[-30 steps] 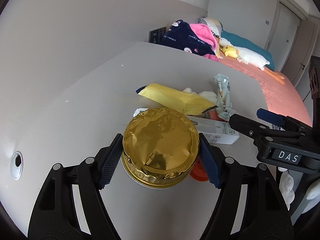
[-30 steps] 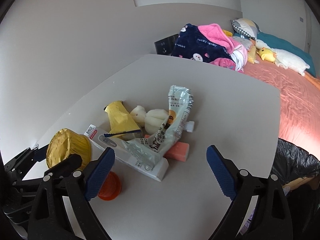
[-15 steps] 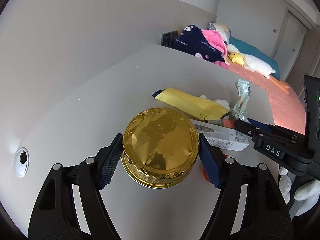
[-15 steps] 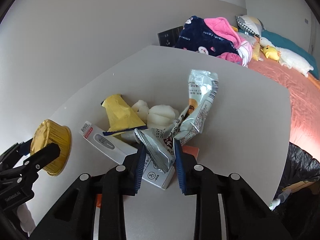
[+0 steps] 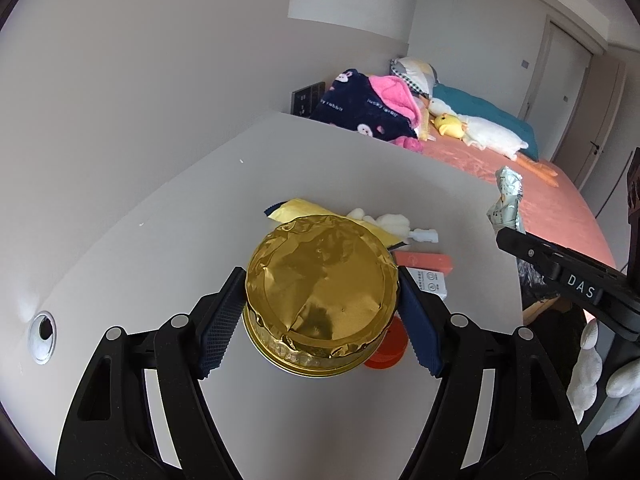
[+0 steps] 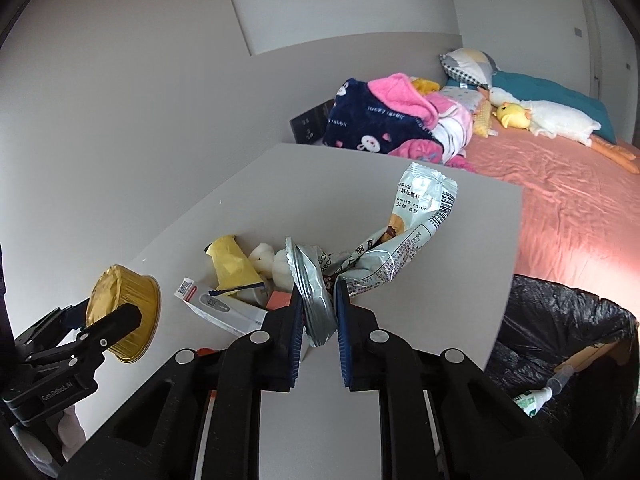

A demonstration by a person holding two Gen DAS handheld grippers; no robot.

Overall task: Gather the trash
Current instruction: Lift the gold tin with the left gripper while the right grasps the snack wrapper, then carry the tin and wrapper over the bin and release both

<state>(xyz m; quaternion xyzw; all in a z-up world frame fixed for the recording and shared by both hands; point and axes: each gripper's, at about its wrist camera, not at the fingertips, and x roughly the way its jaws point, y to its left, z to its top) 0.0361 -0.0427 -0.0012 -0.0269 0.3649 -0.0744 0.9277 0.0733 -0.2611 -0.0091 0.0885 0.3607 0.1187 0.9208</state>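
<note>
The left gripper (image 5: 322, 304) clamps a gold foil cup (image 5: 322, 290) between its blue pads, one on each side of the cup's wall, holding it lifted above the tabletop (image 5: 328, 168). The right gripper (image 6: 318, 318) is pinched narrow on a crumpled silver snack wrapper (image 6: 404, 236), whose printed end rises up and away from the pads. Just behind the gold foil cup on the tabletop lie a yellow packet (image 6: 232, 266), white cotton wads (image 6: 266, 262), a white box (image 6: 222, 310) and a pink bar (image 5: 424, 261); an orange cap (image 5: 386, 354) sits below the cup's right edge. Well right of the cup, off the tabletop's edge, a black trash bag (image 6: 560, 320) stands open, with a bed (image 6: 580, 200) beyond.
</note>
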